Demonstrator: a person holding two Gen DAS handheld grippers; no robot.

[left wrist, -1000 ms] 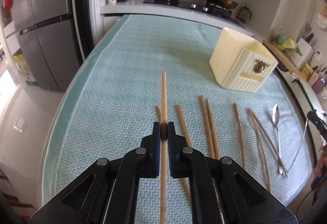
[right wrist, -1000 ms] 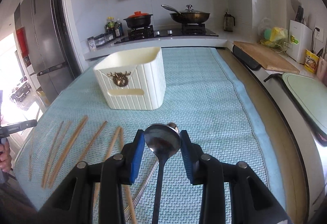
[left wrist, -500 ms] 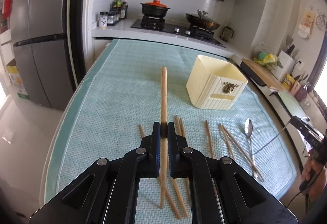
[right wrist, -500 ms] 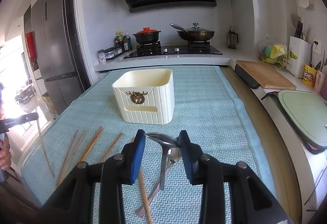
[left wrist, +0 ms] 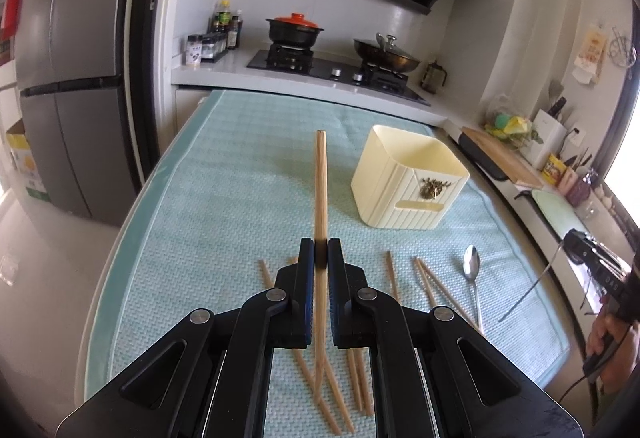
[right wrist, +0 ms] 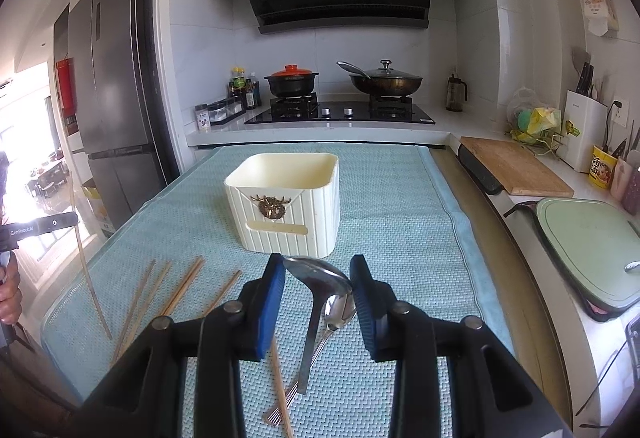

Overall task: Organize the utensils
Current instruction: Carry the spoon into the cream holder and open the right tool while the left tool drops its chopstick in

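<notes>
My left gripper (left wrist: 321,252) is shut on a wooden chopstick (left wrist: 320,182) and holds it lifted above the teal mat, tip pointing toward the cream utensil box (left wrist: 408,182). Several more chopsticks (left wrist: 430,284) and a spoon (left wrist: 472,270) lie on the mat below. My right gripper (right wrist: 318,284) is shut on the bowl of a metal spoon (right wrist: 316,274), its handle hanging down, just in front of the cream box (right wrist: 286,210). A second spoon (right wrist: 338,312) and a fork lie on the mat under it. Loose chopsticks (right wrist: 180,286) lie to the left.
The teal mat (right wrist: 400,206) covers the counter. A stove with a red-lidded pot (right wrist: 290,82) and a wok (right wrist: 386,82) stands behind. A wooden cutting board (right wrist: 516,166) and a green tray (right wrist: 588,234) are at the right. A fridge (left wrist: 68,78) stands left.
Both grippers have risen from the mat. The left carries its chopstick higher and toward the box. The right spoon has tipped so its handle hangs down.
</notes>
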